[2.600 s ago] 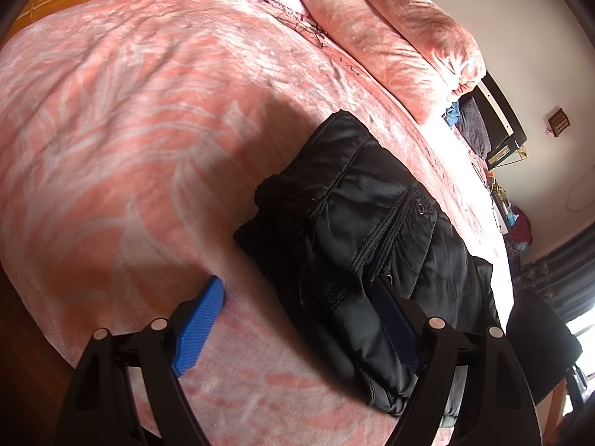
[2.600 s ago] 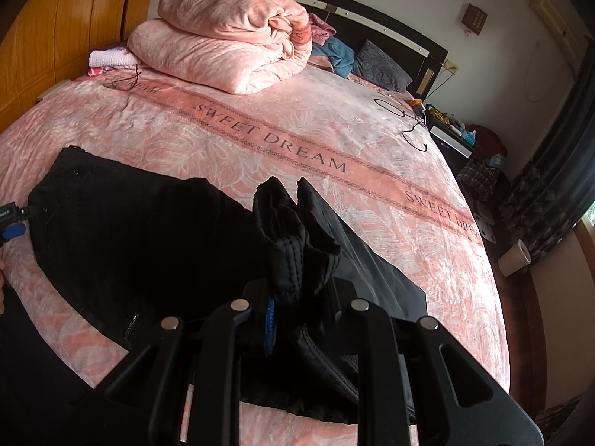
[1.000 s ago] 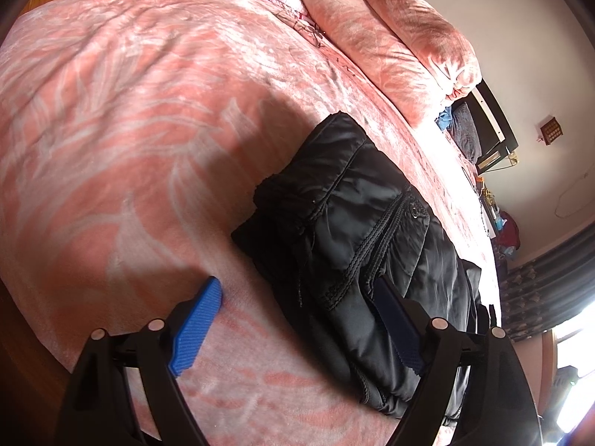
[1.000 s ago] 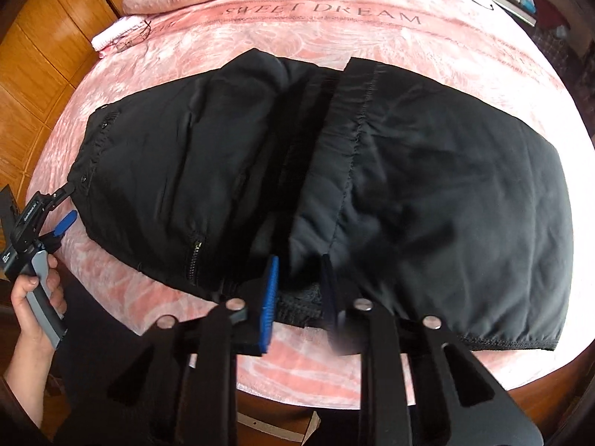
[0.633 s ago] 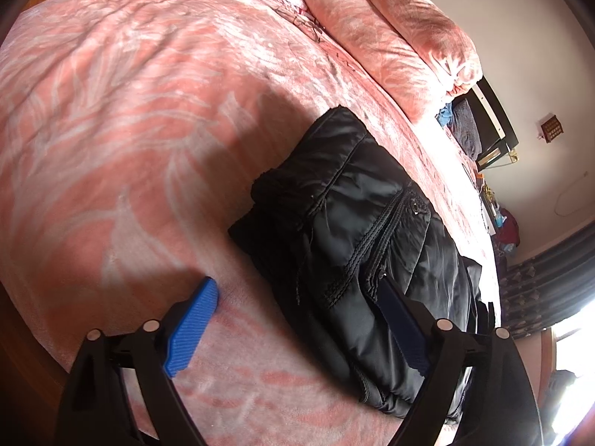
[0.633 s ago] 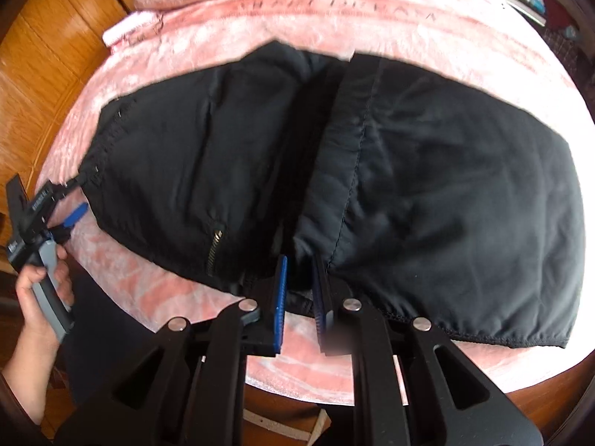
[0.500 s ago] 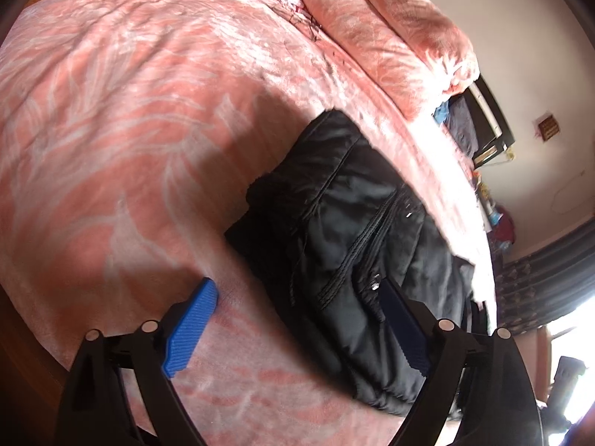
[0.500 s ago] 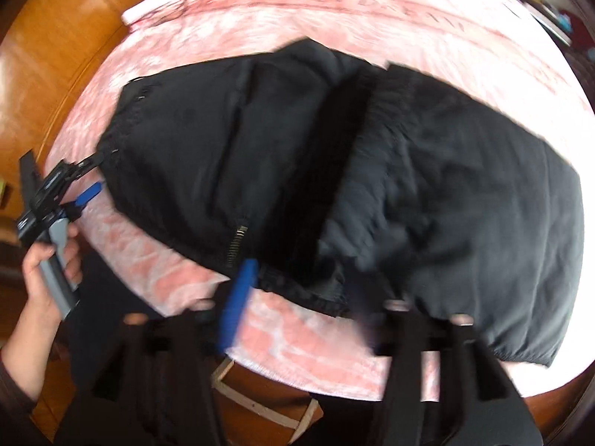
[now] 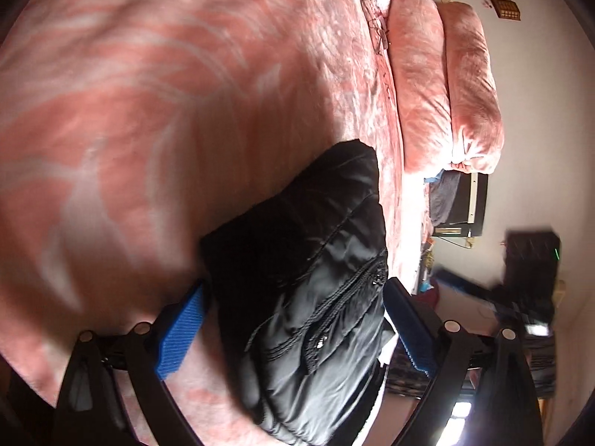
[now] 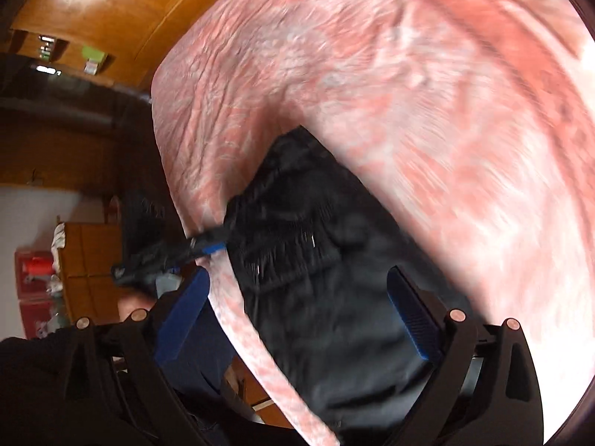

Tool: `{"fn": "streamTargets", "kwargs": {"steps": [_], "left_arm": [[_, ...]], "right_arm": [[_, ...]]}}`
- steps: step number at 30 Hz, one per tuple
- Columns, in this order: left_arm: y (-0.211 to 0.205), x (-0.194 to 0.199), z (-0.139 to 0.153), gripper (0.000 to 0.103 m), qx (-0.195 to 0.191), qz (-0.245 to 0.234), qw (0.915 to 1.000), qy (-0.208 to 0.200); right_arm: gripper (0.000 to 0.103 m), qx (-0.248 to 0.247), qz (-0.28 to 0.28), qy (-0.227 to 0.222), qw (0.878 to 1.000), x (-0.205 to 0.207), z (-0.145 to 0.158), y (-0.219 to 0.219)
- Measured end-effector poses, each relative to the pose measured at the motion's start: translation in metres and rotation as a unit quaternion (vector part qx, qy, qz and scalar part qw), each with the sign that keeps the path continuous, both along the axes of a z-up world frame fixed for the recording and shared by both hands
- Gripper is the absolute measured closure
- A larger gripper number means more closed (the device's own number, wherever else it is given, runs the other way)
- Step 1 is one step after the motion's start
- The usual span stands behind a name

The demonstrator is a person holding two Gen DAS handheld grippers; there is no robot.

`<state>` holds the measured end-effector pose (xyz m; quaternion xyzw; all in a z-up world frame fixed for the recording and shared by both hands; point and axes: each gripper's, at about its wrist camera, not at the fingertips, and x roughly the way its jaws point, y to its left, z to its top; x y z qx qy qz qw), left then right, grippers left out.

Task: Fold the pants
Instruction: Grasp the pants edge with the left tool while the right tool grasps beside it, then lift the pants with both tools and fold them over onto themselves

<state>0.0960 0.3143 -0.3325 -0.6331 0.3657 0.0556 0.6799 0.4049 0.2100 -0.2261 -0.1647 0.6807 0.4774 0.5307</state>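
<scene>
The black pants [image 9: 319,282] lie folded over on the pink bed, near its front edge. My left gripper [image 9: 293,330] is open, its blue pads on either side of the waist end with the zip pocket, close above the cloth. In the right wrist view the pants [image 10: 334,297] fill the lower middle. My right gripper [image 10: 297,319] is open and empty above them. The left gripper [image 10: 208,247] shows there at the waistband corner, at the bed's edge. Both views are blurred and tilted.
A pink patterned bedspread [image 9: 167,93] covers the bed. Folded pink quilts [image 9: 446,85] lie at the head end by the dark headboard [image 9: 468,204]. Wooden wardrobe panels [image 10: 111,11] stand beyond the bed's side. The bed edge [image 10: 253,334] runs under my right gripper.
My right gripper has let go of the pant legs and opened, then swung left toward the waist. My left gripper has moved in over the waist end. Both views have rolled.
</scene>
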Motion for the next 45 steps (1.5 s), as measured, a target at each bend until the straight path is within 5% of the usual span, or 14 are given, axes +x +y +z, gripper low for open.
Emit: {"fn": "streamTargets", "kwargs": {"steps": [6, 14, 16, 19, 23, 32, 45], "left_arm": [[0.002, -0.001, -0.006, 0.012, -0.007, 0.018, 0.9998, 0.003], [0.004, -0.010, -0.012, 0.041, -0.001, 0.033, 0.9994, 0.011], [0.004, -0.013, -0.012, 0.050, 0.002, 0.032, 0.9994, 0.014], [0.002, -0.016, -0.008, 0.060, 0.008, 0.031, 0.9994, 0.014], [-0.001, -0.016, 0.008, 0.066, 0.028, 0.021, 0.9994, -0.002], [-0.023, -0.005, 0.090, 0.069, 0.103, -0.030, 0.9923, -0.061], [-0.089, 0.004, 0.191, 0.070, 0.201, -0.116, 0.9635, -0.133]], "right_arm": [[0.007, -0.026, 0.066, 0.052, 0.996, 0.023, -0.068, 0.083], [0.008, -0.046, 0.145, 0.081, 0.985, 0.010, -0.109, 0.113], [0.035, -0.042, 0.151, 0.077, 0.985, 0.008, -0.109, 0.114], [0.053, -0.045, 0.152, 0.063, 0.985, 0.007, -0.104, 0.110], [0.064, -0.028, 0.148, 0.046, 0.988, 0.005, -0.081, 0.097], [0.067, 0.016, 0.124, -0.022, 0.992, -0.001, 0.009, 0.049], [0.069, 0.059, 0.076, -0.115, 0.989, -0.027, 0.114, -0.045]]}}
